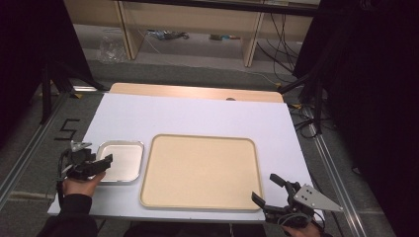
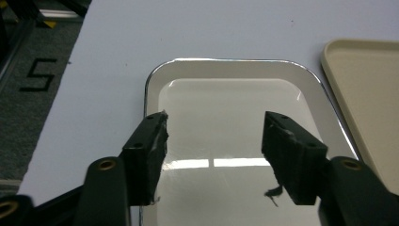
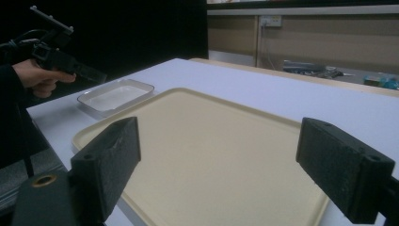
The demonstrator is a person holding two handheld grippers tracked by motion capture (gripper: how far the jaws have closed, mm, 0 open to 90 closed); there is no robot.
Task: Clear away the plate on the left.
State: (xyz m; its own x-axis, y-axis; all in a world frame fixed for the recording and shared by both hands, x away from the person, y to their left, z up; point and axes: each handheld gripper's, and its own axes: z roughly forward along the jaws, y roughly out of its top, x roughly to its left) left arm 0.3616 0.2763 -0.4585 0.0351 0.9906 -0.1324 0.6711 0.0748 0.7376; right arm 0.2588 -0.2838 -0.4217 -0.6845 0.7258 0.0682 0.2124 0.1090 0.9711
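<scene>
My left gripper (image 1: 101, 165) hangs over the near left part of the small metal tray (image 1: 129, 148), jaws apart with nothing between them; in the left gripper view the two black pads (image 2: 150, 146) stand over the tray's (image 2: 155, 75) shiny white floor without touching its rim. That small tray sits on the white table sheet (image 1: 197, 111) at the left, just beside the big beige tray (image 1: 148, 187), a narrow strip of sheet showing between the two. My right gripper (image 1: 269, 190) sits at the near right corner of the beige tray, its jaws spread wide and empty. In the right gripper view I look along its jaws across the bare beige tray (image 3: 197, 141) toward the small metal tray (image 3: 94, 101) and my left hand (image 3: 40, 77) holding the other gripper above that tray's edge. Both trays lie flat, and I see nothing on either of them.
</scene>
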